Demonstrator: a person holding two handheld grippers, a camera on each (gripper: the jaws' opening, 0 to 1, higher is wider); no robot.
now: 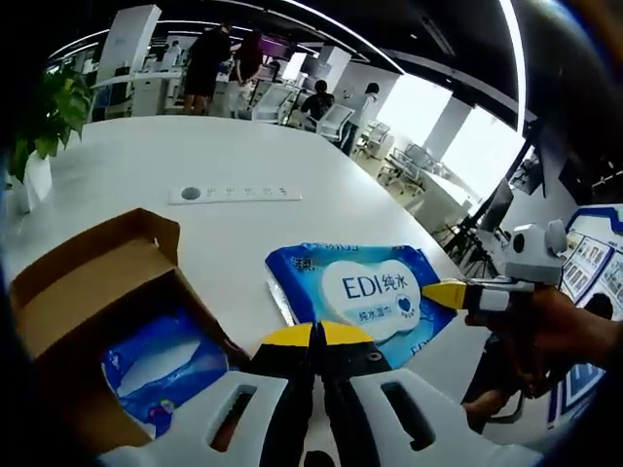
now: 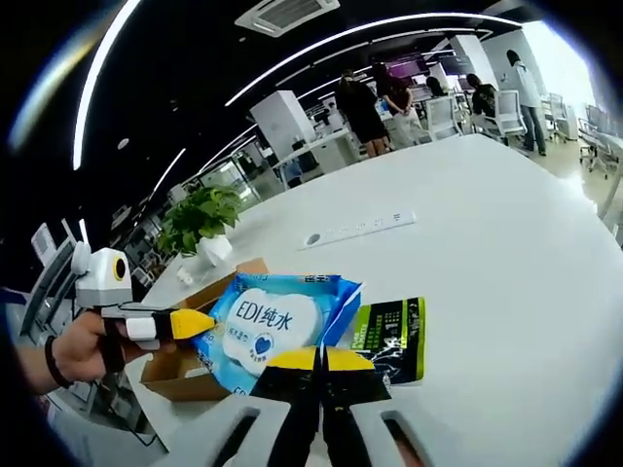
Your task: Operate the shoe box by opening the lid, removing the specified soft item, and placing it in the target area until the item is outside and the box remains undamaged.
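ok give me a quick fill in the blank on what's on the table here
1. The blue wipes pack on the white table is printed with the letters ____.
2. The cardboard box stands ____, with another blue pack inside.
3. Beside the wipes pack lies a black and ____ packet.
4. Behind the box stands a potted ____.

Missing words: EDI; open; green; plant

Left tool (image 1: 316, 336) & right tool (image 2: 318, 358): white slotted bodies, black inner edges, yellow tips. Dark band on the wrist (image 2: 52, 362) of the hand (image 2: 83, 346).
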